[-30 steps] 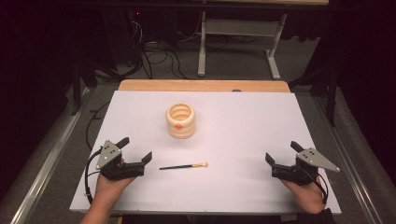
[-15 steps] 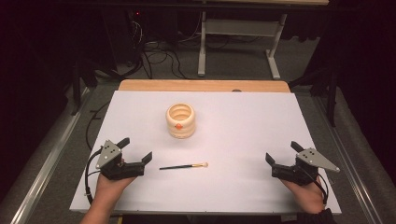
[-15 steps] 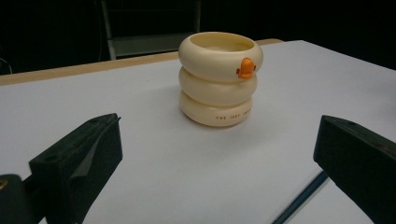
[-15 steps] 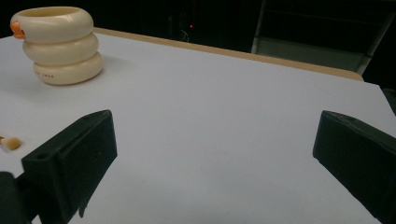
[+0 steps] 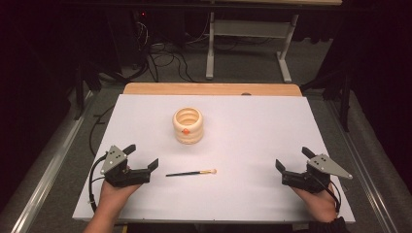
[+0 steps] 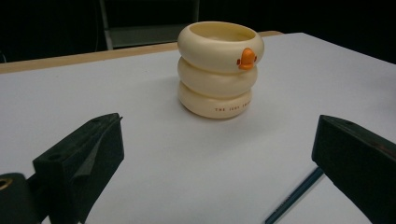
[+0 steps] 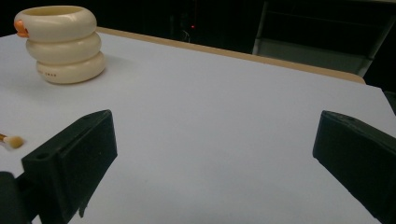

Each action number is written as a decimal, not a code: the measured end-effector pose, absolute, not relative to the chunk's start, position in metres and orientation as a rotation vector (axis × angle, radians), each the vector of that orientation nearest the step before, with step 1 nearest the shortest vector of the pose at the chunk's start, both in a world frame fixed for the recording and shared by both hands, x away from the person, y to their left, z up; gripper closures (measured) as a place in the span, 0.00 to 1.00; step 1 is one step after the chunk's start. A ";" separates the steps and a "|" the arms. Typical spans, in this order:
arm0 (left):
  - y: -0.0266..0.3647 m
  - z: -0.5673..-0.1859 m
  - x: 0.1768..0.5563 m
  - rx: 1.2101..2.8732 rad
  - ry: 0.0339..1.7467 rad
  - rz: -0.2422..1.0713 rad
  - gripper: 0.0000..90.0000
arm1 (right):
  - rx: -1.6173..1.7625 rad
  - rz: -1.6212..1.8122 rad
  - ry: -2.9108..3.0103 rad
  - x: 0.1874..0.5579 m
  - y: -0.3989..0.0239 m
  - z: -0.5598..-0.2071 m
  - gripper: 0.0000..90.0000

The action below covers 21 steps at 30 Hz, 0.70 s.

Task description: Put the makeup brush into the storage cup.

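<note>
Cream-coloured and shaped like three stacked rings, the cup (image 5: 188,125) stood upright on the white table (image 5: 252,126), a little left of centre and toward the far side, with a small orange knob on its near face. Nearer than the cup lay the brush (image 5: 191,173), flat on the table with its dark handle pointing left and its pale tip pointing right.

At the near left, the left tongs (image 5: 142,157) were held in a hand, spread wide and holding nothing; their tips sat just left of the brush handle without touching it. In the left gripper view the cup (image 6: 219,70) stood between the two open jaws, farther off, and the brush handle (image 6: 294,195) ran beside the right jaw.

At the near right, the right tongs (image 5: 293,159) were likewise spread and empty, well apart from the brush. In the right gripper view the cup (image 7: 61,43) showed at far left and the brush tip (image 7: 13,141) at the left edge.
</note>
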<state>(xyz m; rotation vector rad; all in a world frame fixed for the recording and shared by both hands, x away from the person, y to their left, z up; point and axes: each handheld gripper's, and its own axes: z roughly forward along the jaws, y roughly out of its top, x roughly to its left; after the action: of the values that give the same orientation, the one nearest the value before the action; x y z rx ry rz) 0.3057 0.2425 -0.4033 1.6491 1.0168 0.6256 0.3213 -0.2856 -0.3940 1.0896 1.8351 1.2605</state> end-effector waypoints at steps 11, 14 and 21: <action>0.244 -0.407 0.309 1.675 1.054 0.623 0.05 | 1.080 1.273 1.835 0.321 -0.285 -0.394 0.01; 0.245 -0.407 0.310 1.678 1.069 0.618 0.05 | 1.083 1.267 1.834 0.321 -0.285 -0.394 0.01; 0.247 -0.409 0.313 1.692 1.122 0.585 0.05 | 1.072 1.265 1.830 0.320 -0.285 -0.394 0.01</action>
<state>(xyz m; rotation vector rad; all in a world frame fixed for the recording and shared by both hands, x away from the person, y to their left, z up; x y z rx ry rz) 0.3128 0.2470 -0.4093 1.6916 1.1218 0.5846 0.3205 -0.2847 -0.3937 1.0723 1.8296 1.2646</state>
